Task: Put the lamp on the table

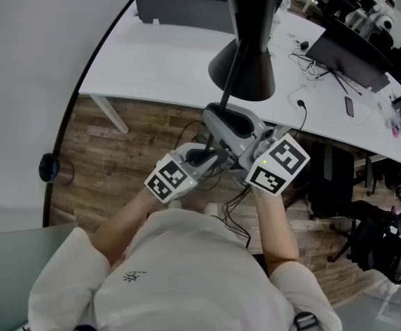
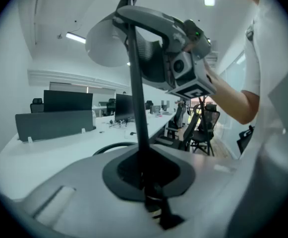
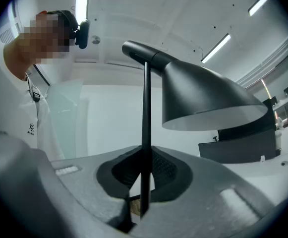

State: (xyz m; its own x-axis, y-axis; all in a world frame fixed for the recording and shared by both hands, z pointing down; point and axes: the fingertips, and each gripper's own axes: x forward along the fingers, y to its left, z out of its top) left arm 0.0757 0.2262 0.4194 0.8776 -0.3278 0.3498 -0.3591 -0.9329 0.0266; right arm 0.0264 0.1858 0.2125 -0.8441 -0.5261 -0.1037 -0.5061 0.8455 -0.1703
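A black lamp with a cone shade [image 1: 243, 67] and a thin stem [image 1: 228, 81] hangs in the air over the near edge of the white table [image 1: 152, 61]. Both grippers hold it by the stem, below the shade. My left gripper [image 1: 210, 158] is shut on the stem [image 2: 139, 108], which rises from between its jaws [image 2: 144, 177] to the shade [image 2: 109, 46]. My right gripper [image 1: 233, 124] is shut on the stem [image 3: 146, 118] slightly higher, with the shade [image 3: 208, 100] above its jaws [image 3: 141, 185]. The lamp's foot is hidden. A black cord [image 1: 236, 209] dangles beneath the grippers.
Further right the table carries a dark monitor [image 1: 348, 57], loose cables [image 1: 304, 47] and a phone [image 1: 350, 106]. A grey divider panel [image 1: 179, 9] stands at its back. Black office chairs [image 1: 366, 233] stand on the wooden floor [image 1: 117, 157] at the right.
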